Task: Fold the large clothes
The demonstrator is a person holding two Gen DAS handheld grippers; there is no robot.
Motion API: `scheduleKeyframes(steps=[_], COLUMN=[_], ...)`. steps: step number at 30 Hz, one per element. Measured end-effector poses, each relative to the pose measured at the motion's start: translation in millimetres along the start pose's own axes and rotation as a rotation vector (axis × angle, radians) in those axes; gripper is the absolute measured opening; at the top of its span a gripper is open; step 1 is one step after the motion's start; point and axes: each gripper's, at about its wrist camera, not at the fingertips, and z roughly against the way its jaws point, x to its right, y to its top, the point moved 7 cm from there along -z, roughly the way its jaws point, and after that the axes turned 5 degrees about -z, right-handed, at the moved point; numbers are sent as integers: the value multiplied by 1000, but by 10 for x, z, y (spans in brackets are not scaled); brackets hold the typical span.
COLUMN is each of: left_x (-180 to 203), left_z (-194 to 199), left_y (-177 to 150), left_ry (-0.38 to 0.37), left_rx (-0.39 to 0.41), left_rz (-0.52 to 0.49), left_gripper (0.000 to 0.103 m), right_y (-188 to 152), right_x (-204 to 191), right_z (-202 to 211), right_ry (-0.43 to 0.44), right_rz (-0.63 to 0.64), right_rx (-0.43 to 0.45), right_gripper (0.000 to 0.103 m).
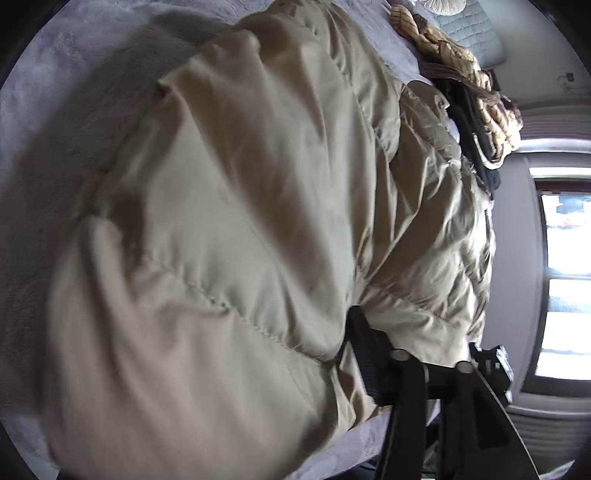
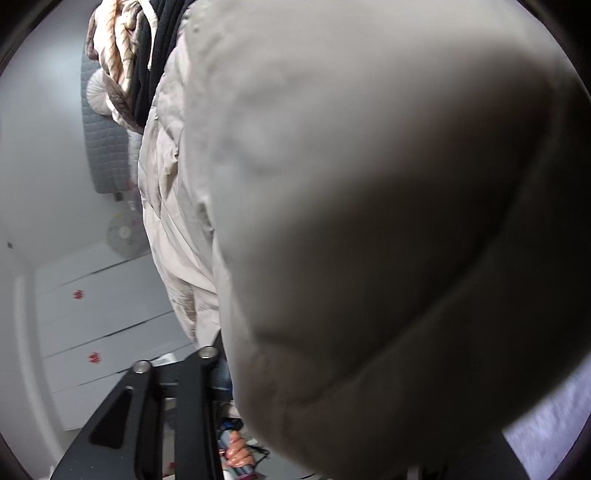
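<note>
A large beige padded jacket lies on a lilac bed cover and fills most of the left wrist view. My left gripper is shut on a fold of the jacket near its lower edge; one black finger shows against the cloth. In the right wrist view the same jacket is pressed close to the lens, blurred. My right gripper's black frame shows at the bottom left, its fingertips hidden under the jacket's edge.
A pile of other clothes, striped tan and black, lies at the far end of the bed beside a grey quilted pillow. A bright window is on the right. White drawers and a small fan stand beside the bed.
</note>
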Motion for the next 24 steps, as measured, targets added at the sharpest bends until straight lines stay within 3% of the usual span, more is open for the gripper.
scheduleKeyframes(steps=[1,8,14,16,21,24], left_x=[-4,108,266,333,398,414], left_z=[-7,318,700,811,995,1044], left_y=[-21,-113,-134,-110,-43,-9], left_ry=[23,145,189,192,226,264], left_rx=[-7,-55,-68,-52,16,52], left_rz=[-7,-143,-271,-280,-305,-313], left_gripper=[70,70,70,70,70,70], right_y=[-18,-274,-469,-826,-953,-1036], right_x=[-33,-305,-773,-916,-955,-951], right_z=[23,175,50,-116,-223,-26], right_ry=[-21,-204,-160,-146,-194,-267], right_rz=[12,164,288,339,465,538], right_rx=[-3,-31,-164,-197,-172,-128], right_gripper=[50,64,64,64,64,64])
